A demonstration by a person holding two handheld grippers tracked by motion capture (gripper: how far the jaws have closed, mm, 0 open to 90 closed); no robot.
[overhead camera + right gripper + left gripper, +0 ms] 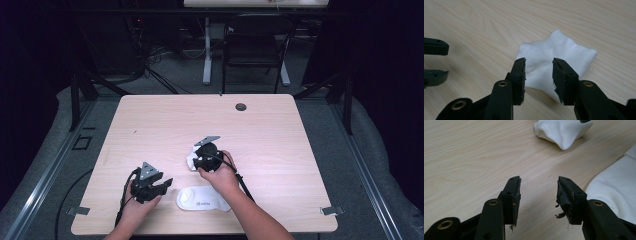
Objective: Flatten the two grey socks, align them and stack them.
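A crumpled white sock lies bunched at the middle of the table, and my right gripper is shut on a raised fold of it, fabric filling the gap between the pads. In the left gripper view this sock sits ahead in a heap. A second white sock lies flat near the front edge. My left gripper hovers open over bare wood just left of the flat sock, nothing between its pads. Its jaw tips also show at the left edge of the right gripper view.
The wooden table has a round cable hole near its far edge. Behind the table stand a black chair and a white desk leg. Cables trail from both grippers toward the front edge.
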